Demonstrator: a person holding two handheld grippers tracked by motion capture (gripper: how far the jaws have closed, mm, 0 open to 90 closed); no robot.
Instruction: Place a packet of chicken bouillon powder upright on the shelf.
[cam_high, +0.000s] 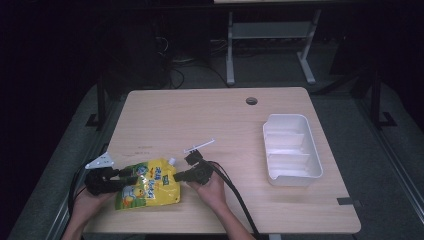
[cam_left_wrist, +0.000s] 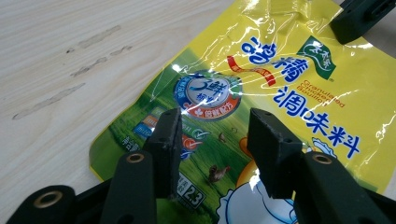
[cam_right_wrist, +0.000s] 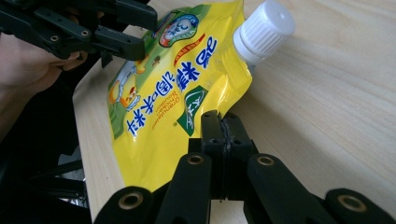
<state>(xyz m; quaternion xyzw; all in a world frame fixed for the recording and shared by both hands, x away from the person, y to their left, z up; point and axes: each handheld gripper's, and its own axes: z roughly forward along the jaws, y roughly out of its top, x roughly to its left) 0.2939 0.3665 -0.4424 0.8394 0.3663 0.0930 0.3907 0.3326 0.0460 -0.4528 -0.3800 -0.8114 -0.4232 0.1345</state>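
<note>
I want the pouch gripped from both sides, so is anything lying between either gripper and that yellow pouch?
Nothing visible does. The right gripper is shut at the edge of the yellow pouch below its white cap. The left gripper hangs over the pouch's other end, jaws apart, with no other object between.

The yellow pouch (cam_left_wrist: 280, 93) reads "Granulated Chicken Bouillon", Chinese characters and "2.3".
</note>
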